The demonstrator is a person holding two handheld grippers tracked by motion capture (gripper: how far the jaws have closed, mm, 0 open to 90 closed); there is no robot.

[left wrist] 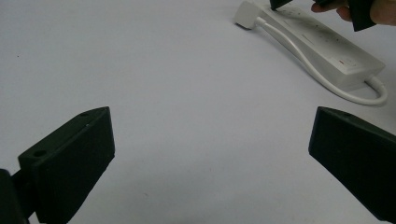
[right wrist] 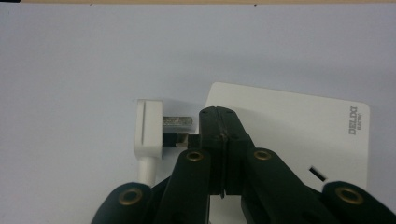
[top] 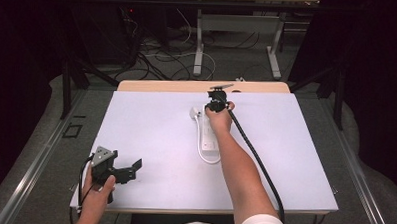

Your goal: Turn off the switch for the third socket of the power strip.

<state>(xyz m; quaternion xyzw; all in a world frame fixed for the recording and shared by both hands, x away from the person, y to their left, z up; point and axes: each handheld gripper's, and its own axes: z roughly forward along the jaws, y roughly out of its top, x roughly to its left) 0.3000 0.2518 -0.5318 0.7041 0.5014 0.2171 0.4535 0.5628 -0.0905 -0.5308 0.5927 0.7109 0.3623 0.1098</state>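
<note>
Flat white power strip [top: 210, 137], looped cord [top: 203, 154], white plug [right wrist: 148, 128] beside it

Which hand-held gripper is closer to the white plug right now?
Right. The right hand-held gripper is shut right beside the white plug, over the far end of the power strip. The left hand-held gripper sits open at the table's near-left corner, well away.

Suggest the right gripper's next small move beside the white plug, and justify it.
Probably open the right gripper. Its jaws are pressed together over the white plastic power strip, gripping nothing, while the white plug lies just beside them, metal prongs pointing toward the strip. Opening would let it take the plug.
</note>
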